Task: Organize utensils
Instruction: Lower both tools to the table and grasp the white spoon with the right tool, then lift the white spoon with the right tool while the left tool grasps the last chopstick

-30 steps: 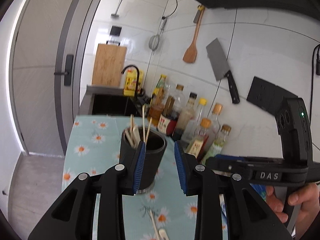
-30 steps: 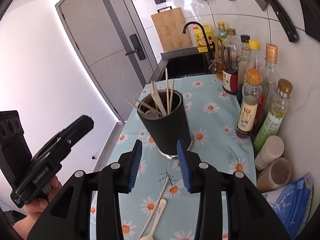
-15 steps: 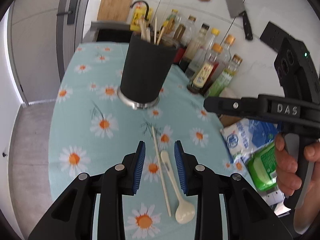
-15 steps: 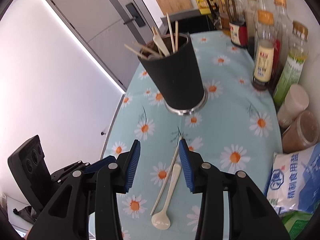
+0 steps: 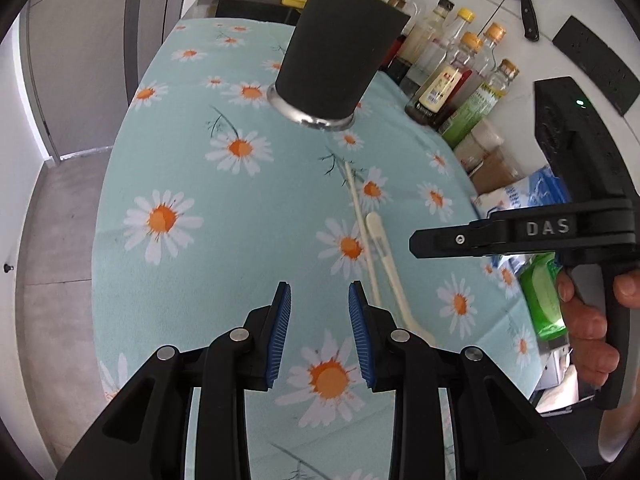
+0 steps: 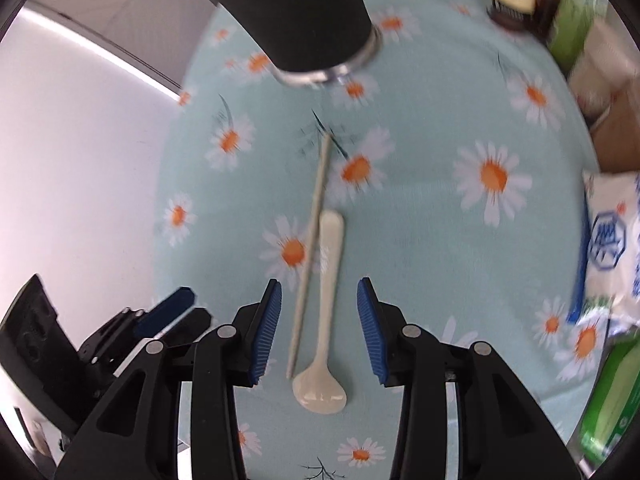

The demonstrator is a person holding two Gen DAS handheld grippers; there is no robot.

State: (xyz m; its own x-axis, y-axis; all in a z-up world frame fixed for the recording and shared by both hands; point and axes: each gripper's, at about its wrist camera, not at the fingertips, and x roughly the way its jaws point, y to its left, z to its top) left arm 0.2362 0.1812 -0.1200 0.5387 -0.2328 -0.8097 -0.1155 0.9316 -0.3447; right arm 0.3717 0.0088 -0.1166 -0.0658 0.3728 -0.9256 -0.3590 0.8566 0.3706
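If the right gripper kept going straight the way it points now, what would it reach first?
Most likely the cream spoon, which lies with the chopstick between the closing jaws of the right gripper on the daisy cloth; neither is touched, though depth is unclear.

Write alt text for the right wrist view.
The right gripper, its jaws closing, straddles a cream spoon and a single chopstick lying side by side on a daisy-print tablecloth, touching neither. A black utensil holder stands beyond them, and the left gripper shows at lower left.
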